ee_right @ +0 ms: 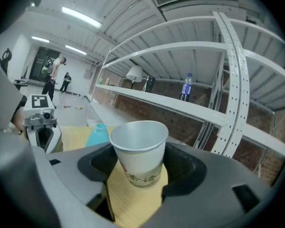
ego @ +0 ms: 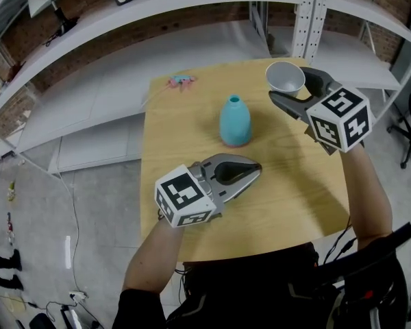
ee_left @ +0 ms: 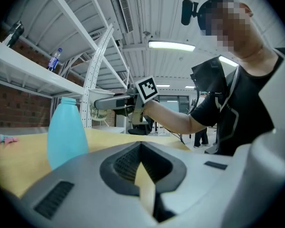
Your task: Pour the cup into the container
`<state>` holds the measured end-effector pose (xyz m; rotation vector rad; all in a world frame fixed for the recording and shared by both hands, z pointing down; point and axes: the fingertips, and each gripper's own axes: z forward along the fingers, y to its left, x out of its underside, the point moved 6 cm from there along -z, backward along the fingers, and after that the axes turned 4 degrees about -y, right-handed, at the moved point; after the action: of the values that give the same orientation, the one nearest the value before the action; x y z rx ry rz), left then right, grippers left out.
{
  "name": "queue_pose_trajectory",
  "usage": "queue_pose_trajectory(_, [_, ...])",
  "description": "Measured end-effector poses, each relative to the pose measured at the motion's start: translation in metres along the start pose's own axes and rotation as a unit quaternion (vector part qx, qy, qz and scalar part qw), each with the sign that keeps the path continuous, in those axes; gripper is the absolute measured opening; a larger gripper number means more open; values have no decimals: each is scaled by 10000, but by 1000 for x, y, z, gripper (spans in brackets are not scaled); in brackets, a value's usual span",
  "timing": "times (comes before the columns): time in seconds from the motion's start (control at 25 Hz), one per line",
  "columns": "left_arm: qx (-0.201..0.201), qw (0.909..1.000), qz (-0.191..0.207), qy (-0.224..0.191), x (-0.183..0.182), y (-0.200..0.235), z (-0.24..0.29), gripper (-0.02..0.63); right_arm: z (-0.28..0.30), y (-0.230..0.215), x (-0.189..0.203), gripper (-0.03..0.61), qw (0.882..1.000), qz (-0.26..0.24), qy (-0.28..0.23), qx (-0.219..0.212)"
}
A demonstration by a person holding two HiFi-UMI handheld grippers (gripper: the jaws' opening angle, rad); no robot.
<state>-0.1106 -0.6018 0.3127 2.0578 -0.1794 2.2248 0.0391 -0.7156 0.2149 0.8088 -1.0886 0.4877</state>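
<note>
A white paper cup point(ego: 285, 77) point(ee_right: 138, 151) hangs above the far right corner of the wooden table point(ego: 294, 197), and my right gripper point(ego: 279, 88) point(ee_right: 138, 161) is shut on its sides. The cup stands nearly upright with its mouth open. A teal narrow-necked bottle point(ego: 235, 120) point(ee_left: 66, 134) point(ee_right: 97, 134) stands upright at the middle of the table, to the left of the cup. My left gripper point(ego: 257, 168) point(ee_left: 141, 144) lies low over the table in front of the bottle, shut with nothing in it.
A small pink and teal object point(ego: 181, 81) point(ee_left: 2, 138) lies at the table's far left corner. White metal shelving point(ego: 192, 5) runs behind the table, with an upright post point(ego: 308, 19) near the cup. A plastic water bottle point(ee_right: 185, 89) stands on a shelf.
</note>
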Motion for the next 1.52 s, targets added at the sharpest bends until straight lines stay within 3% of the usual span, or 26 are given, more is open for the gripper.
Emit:
queue_pose_trajectory(0.32, [46,10000,3,5,0,0,-6,-6,23,31,-32,302,9849,-1677,430,10])
queue_pose_trajectory(0.52, [37,10000,4,5,0,1,-7,-6,31,42,-44,302,9617,-2641,706,210])
queue_pose_trajectory(0.72, [13,10000,-4,6,1,2,-8,-5,34,48,-48,302,9438,-3194,808,266])
queue_pose_trajectory(0.92, [16,10000,-5,1,0,1,-8,-6,37,56,-49,302,9136,-3930,939,449])
queue_pose_trajectory(1.08, [21,10000,-5,1,1,2,-9,-6,41,62,-50,302,8969,-4278,975,553])
queue_pose_trajectory(1.36, [23,10000,-9,-7,0,2,-9,-6,45,62,-48,302,8806,-4560,1101,662])
queue_pose_trajectory(1.52, [19,10000,-11,-6,1,2,-9,-5,48,64,-45,302,8631,-4847,1175,792])
